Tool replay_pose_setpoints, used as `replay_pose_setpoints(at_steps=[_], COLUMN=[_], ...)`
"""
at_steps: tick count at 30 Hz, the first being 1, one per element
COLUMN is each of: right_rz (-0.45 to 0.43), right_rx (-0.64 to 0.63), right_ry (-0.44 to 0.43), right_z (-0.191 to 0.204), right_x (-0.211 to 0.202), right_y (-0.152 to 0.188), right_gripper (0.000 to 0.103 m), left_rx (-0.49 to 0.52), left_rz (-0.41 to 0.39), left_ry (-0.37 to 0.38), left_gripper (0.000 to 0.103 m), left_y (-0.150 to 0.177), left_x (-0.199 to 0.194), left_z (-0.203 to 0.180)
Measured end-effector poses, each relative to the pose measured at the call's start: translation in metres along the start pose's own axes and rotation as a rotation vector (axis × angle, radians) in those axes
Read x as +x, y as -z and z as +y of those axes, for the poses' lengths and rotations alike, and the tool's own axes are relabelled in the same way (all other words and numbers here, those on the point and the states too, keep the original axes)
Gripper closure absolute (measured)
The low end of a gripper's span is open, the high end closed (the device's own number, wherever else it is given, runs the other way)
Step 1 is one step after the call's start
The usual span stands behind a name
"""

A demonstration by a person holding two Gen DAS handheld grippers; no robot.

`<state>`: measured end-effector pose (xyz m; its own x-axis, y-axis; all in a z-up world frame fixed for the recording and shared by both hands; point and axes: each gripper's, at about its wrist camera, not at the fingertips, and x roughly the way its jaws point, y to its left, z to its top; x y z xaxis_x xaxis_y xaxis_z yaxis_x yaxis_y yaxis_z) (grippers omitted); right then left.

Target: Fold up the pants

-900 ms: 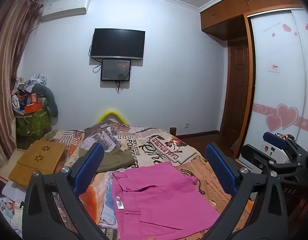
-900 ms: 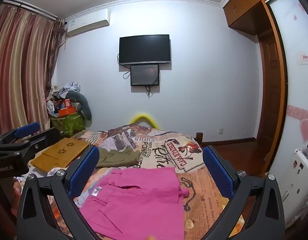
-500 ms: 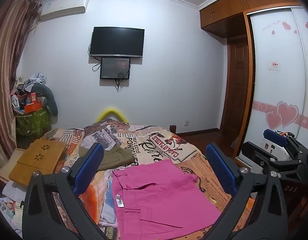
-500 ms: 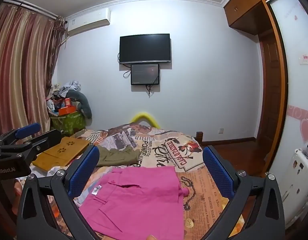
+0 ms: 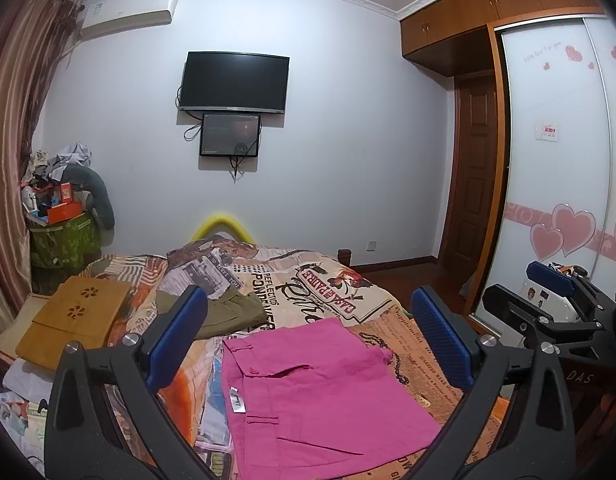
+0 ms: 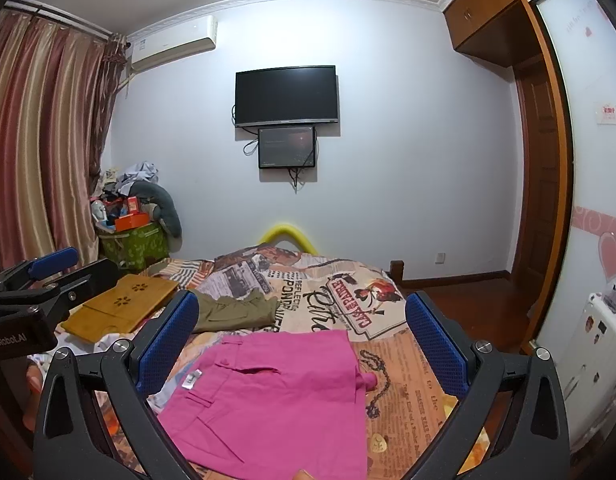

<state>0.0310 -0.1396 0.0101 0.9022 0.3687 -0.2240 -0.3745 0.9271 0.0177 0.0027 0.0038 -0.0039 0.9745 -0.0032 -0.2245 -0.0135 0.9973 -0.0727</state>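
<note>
While both grippers hang above the near end of the bed (image 5: 332, 280), the pink pants (image 5: 316, 392) lie flat on the printed bedspread, already folded into a compact rectangle, waistband and white label toward the left side. The left gripper (image 5: 308, 340) has its blue-padded fingers (image 5: 176, 336) spread wide with nothing between them, and the pants show through the gap below. The right gripper (image 6: 300, 340) is likewise spread wide and empty, the pink pants (image 6: 276, 396) beneath it; neither touches the cloth. Just beyond the pink pants, an olive green garment (image 6: 236, 312) lies folded on the bedspread. A wooden lap tray (image 6: 120, 308) rests near the bed's left edge. On the far wall hangs a black television (image 6: 286, 96) with a smaller screen (image 6: 286, 147) under it.
</note>
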Motion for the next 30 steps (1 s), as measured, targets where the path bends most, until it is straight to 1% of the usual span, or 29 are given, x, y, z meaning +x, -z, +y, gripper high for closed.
replay_pose_setpoints(at_steps=[19, 30], right_rz=[0.028, 0.034], right_rx=[0.034, 0.043], right_ry=[0.000, 0.008], right_z=[-0.002, -0.004], right_x=[0.002, 0.001], right_y=[0.001, 0.001], right_gripper=[0.000, 0.000], left_rx=[0.036, 0.036], left_rz=[-0.007, -0.001], left_ry=[-0.003, -0.002], left_gripper=[0.000, 0.000], left_y=[0.006, 0.004], left_x=[-0.002, -0.001], left_z=[-0.009, -0.011])
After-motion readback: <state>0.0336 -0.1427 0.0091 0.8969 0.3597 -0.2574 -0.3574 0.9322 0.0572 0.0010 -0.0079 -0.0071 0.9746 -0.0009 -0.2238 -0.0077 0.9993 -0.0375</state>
